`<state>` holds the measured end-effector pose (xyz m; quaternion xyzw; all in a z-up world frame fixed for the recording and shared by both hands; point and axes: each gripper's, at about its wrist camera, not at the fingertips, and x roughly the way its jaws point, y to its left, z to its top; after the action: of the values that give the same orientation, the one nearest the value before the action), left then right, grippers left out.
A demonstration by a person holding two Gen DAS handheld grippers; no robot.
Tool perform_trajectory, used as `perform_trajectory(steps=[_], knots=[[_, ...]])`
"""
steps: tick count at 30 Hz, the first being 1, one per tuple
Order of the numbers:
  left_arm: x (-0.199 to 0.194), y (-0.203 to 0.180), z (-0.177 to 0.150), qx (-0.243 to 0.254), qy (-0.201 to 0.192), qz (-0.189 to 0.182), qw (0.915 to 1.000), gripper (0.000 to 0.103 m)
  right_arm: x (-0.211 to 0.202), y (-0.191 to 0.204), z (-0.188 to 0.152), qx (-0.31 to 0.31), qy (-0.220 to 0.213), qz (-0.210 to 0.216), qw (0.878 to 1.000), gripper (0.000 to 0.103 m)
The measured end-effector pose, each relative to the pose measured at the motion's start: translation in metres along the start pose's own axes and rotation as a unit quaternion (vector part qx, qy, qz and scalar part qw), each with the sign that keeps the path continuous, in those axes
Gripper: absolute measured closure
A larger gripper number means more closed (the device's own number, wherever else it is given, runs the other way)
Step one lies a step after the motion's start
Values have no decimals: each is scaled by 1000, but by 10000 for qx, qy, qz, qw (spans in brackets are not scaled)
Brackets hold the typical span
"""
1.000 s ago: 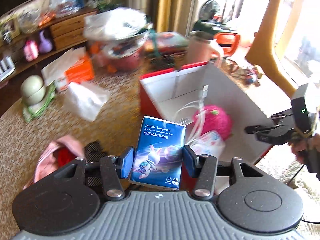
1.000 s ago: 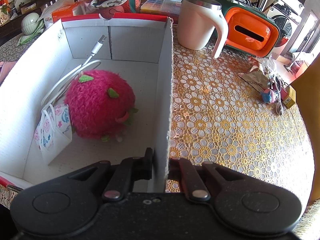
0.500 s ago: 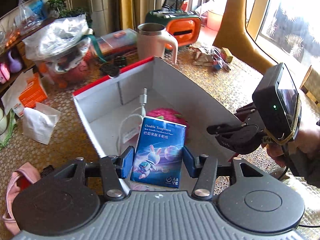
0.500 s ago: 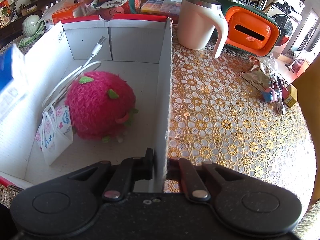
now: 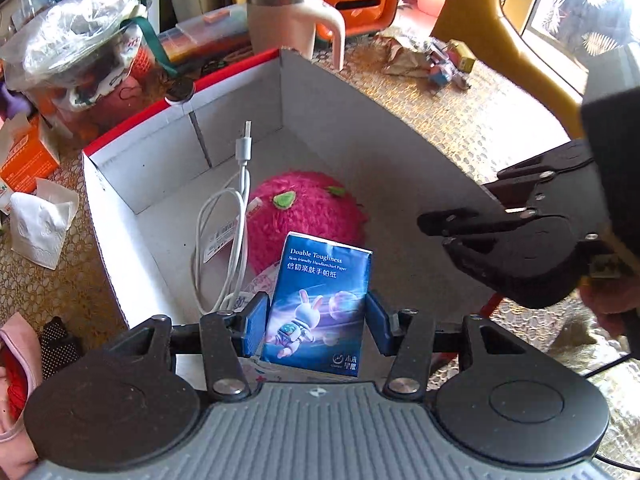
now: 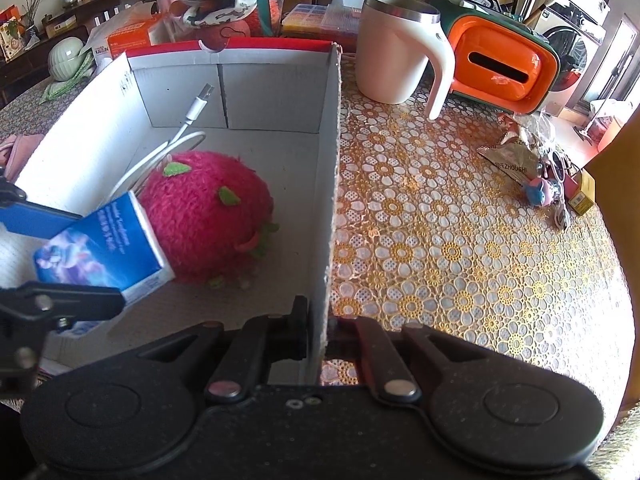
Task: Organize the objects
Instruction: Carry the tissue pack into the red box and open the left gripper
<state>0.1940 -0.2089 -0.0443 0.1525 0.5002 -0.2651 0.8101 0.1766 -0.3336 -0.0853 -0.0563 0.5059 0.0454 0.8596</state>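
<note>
Two grips — left gripper (image 5: pixel 316 316) jaws pinching "Double Toughness" tissue pack (image 5: pixel 318 306); right gripper (image 6: pixel 318 326) jaws pinching box wall (image 6: pixel 330 184).

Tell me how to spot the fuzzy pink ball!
Find the big white cardboard box with the red rim on the table. Inside it, beside a coiled white charging cable, sits the fluffy round pink plush. Only it is furry, with little green felt leaves.
</note>
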Motion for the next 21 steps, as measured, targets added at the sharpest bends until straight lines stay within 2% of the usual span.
perform_trajectory(steps=[12, 21], knots=[[25, 2, -2, -213, 336, -175, 9991, 52, -14, 0, 3, -178, 184, 244, 9994, 98], [32, 3, 2, -326, 401, -183, 9985, 52, -27, 3, 6, -265, 243, 155, 9992, 98]])
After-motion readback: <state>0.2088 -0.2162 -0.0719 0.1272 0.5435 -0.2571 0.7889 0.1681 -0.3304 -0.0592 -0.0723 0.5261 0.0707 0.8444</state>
